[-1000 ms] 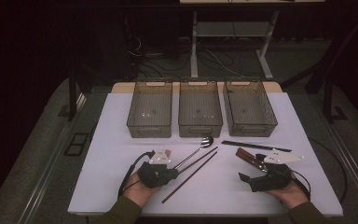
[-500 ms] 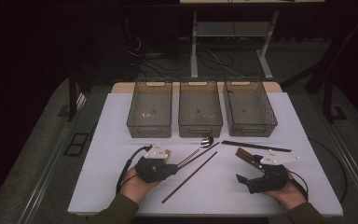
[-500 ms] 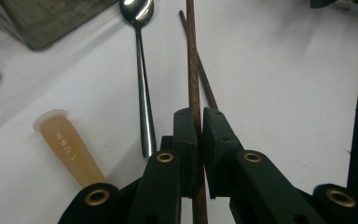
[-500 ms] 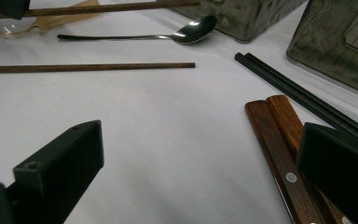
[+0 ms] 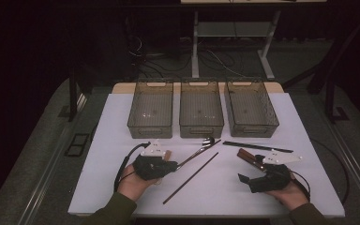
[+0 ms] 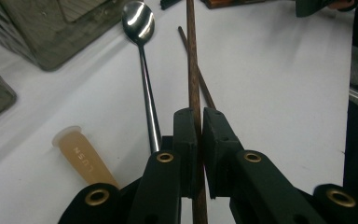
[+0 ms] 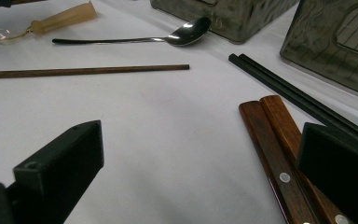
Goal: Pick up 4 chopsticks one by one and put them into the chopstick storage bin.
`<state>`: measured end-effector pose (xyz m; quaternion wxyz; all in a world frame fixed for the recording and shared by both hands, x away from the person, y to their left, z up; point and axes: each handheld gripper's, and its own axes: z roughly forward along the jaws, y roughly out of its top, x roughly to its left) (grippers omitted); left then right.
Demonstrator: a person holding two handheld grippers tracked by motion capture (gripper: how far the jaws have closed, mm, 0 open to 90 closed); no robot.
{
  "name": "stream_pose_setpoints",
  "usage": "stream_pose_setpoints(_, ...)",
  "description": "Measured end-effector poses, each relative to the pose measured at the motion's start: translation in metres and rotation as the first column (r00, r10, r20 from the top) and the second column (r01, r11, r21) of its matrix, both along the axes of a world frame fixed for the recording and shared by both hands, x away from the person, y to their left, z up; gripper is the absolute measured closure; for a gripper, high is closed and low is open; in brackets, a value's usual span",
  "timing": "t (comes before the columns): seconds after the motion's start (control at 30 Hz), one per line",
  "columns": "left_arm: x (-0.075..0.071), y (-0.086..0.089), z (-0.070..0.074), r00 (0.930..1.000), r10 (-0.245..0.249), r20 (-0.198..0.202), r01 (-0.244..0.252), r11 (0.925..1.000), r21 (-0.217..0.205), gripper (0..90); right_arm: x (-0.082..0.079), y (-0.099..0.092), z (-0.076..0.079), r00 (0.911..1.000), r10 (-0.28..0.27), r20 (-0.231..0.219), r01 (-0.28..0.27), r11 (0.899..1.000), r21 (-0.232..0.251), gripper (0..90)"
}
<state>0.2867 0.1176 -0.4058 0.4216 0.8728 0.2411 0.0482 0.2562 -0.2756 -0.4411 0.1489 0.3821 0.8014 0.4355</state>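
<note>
High view first: we see the white desk (image 5: pixel 122 187) with three grey bins (image 5: pixel 201 108) in a row along its far side, and nearer to us our two hands, each with its tongs, well apart. The left tongs (image 5: pixel 171 164) lie low at the left of the desk and are pressed together on a brown chopstick (image 6: pixel 193 79); in the left gripper view the two black jaws pinch the stick between them, and it runs straight ahead past a second brown chopstick (image 5: pixel 192 177) that lies flat on the desk and slants across it. The right tongs (image 5: pixel 243 180) stand wide apart with nothing between them; in the right gripper view one jaw sits just over a pair of wood-handled utensils (image 7: pixel 279 154). Beside those lies a pair of black chopsticks (image 5: pixel 258 146), close to the right bin. A steel spoon (image 5: pixel 199 150) rests between the hands, its bowl towards the middle bin. Just left of the spoon handle lies a small beige holder (image 6: pixel 81 156).
</note>
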Motion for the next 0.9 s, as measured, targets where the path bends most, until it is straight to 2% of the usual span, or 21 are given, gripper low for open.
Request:
stream_pose_setpoints(0.3,0.008,0.008,0.011,0.999,0.015,0.042,-0.013,0.9995,-0.028,84.4,0.001,-0.001,0.001,1.0,-0.005,0.004,0.005,1.0,0.009,0.5)
stream_pose_setpoints(0.43,0.014,0.012,0.014,0.9984,0.029,0.049,-0.027,0.9987,-0.042,84.4,0.001,-0.001,0.0,0.9999,-0.011,0.002,0.011,1.0,0.009,0.5)
stream_pose_setpoints(0.7,0.031,0.019,0.025,0.9932,0.072,0.092,-0.067,0.996,-0.059,84.5,0.002,0.0,0.0,0.9998,-0.018,0.002,0.018,1.0,0.005,0.5)
stream_pose_setpoints(0.9,0.043,0.025,0.031,0.9891,0.104,0.104,-0.095,0.9922,-0.08,84.6,0.003,0.0,-0.001,0.9998,-0.018,-0.001,0.018,1.0,0.003,0.5)
